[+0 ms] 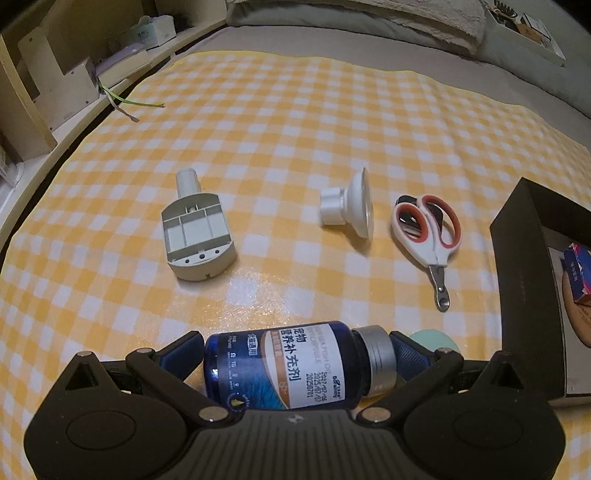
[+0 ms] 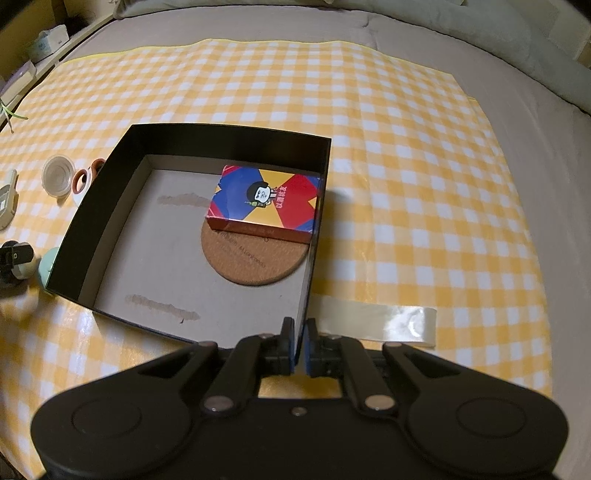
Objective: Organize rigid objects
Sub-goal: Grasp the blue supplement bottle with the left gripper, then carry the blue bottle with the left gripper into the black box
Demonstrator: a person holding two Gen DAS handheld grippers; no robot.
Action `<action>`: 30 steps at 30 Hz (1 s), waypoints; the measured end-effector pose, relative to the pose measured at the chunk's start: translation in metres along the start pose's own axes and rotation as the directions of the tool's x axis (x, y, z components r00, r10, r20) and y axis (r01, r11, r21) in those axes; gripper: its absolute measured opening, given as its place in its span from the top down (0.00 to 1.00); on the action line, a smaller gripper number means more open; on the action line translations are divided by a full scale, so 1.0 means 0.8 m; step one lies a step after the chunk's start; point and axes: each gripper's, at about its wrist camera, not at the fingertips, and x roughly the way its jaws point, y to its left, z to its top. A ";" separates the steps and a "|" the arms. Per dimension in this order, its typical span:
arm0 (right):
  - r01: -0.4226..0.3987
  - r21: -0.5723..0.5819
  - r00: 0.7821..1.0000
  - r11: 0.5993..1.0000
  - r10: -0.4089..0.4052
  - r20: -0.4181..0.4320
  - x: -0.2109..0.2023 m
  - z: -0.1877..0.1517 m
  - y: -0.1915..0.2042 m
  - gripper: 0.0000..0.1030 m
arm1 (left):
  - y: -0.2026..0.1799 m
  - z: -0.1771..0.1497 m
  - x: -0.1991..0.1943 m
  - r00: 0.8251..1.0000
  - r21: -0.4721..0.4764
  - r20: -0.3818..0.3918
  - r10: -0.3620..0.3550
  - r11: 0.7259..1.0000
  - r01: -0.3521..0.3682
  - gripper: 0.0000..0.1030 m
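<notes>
A blue bottle [image 1: 288, 365] with a white label and silver cap lies sideways between the fingers of my left gripper [image 1: 295, 350]. The jaws stand wide, one pad by the bottle's base and one by its cap, without clearly pressing. Beside the cap sits a mint-green round thing [image 1: 434, 341]. Farther out on the checked cloth lie a grey plastic holder [image 1: 197, 236], a white suction cup [image 1: 351, 206] and white-and-orange scissors [image 1: 432, 229]. My right gripper [image 2: 300, 343] is shut on the near right wall of the black box [image 2: 229, 138]. Inside it a colourful card pack [image 2: 264, 201] rests on a cork coaster [image 2: 255, 262].
A strip of clear tape [image 2: 376, 321] lies on the cloth right of the box. A wooden shelf [image 1: 55, 96] with small boxes runs along the left. Grey bedding and a pillow [image 1: 351, 18] lie beyond the cloth's far edge.
</notes>
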 end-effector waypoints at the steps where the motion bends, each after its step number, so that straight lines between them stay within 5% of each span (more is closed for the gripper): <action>1: -0.002 0.000 1.000 1.000 0.002 0.000 0.000 0.000 0.000 0.95 | 0.000 0.000 0.001 1.000 0.000 -0.002 -0.002 1.000 0.002 0.05; 10: -0.004 0.000 1.000 1.000 0.004 -0.001 0.000 0.001 0.000 0.95 | 0.005 -0.002 -0.008 0.996 -0.012 -0.020 -0.083 0.997 0.082 0.06; 17: -0.004 0.002 1.000 1.000 0.004 -0.001 0.000 0.001 -0.001 0.95 | 0.002 0.010 -0.051 0.988 -0.014 0.050 -0.149 0.989 0.150 0.06; 30: -0.007 0.007 1.000 1.000 0.007 0.025 -0.010 0.000 -0.001 0.95 | -0.081 0.044 -0.113 0.928 0.107 0.118 -0.353 0.934 0.341 0.06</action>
